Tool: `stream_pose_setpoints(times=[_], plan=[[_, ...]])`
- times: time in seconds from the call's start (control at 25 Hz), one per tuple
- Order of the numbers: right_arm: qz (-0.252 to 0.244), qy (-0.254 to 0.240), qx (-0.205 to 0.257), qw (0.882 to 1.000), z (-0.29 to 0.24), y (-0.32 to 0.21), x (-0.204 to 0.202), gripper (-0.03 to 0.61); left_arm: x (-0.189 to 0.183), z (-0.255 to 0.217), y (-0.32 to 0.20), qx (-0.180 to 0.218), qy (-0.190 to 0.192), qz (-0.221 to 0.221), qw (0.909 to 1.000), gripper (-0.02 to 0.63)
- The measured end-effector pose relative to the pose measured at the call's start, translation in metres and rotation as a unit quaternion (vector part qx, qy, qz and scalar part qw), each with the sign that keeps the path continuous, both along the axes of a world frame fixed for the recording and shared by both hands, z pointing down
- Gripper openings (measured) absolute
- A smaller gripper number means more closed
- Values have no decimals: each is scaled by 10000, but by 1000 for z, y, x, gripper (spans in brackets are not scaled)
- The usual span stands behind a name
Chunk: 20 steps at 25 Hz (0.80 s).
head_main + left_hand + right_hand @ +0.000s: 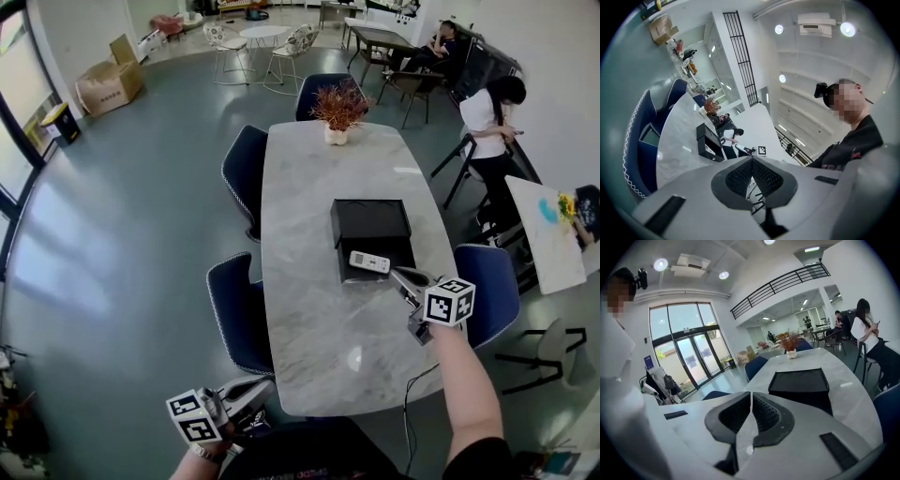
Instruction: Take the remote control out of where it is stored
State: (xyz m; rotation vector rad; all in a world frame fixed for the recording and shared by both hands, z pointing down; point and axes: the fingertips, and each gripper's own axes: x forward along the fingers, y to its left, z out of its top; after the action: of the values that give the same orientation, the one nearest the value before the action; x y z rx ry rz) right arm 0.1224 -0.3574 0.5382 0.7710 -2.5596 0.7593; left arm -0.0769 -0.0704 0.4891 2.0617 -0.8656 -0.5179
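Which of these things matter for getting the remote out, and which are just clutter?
For the job: remote control; black storage box holding it; right gripper, shut, close by.
Lying about: potted plant; blue chairs; cardboard box on the floor.

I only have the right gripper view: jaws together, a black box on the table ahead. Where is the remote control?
Observer: In the head view the white remote control lies on the lower front part of the black box, just ahead of the right gripper.
Operator: And the left gripper?
Observer: The left gripper is low at the near end of the table, with its jaws together and nothing between them.
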Motion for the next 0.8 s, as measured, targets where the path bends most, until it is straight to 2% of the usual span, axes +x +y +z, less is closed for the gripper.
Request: stream_pose_setpoints(times=[0.28, 0.36, 0.44, 0.56, 0.76, 0.8], plan=[[-624, 1027, -109, 9927, 55, -53, 3, 20, 3, 8, -6, -268, -65, -389, 9989, 5], [-862, 1314, -131, 9875, 69, -65, 1, 69, 3, 10, -7, -342, -107, -481, 9982, 5], [-1114, 1630, -121, 9802, 82, -78, -1, 83, 3, 12, -7, -422, -142, -579, 9973, 5], [-1585, 2175, -93, 9631, 101, -92, -4, 106, 6, 15, -10, -508, -166, -698, 9961, 5], [-2453, 3172, -192, 9159, 140, -101, -5, 149, 9, 19, -13, -608, -172, -897, 9940, 5], [-2530, 3283, -233, 9097, 145, -103, -4, 155, 9, 19, -13, -629, -174, -937, 9935, 5]])
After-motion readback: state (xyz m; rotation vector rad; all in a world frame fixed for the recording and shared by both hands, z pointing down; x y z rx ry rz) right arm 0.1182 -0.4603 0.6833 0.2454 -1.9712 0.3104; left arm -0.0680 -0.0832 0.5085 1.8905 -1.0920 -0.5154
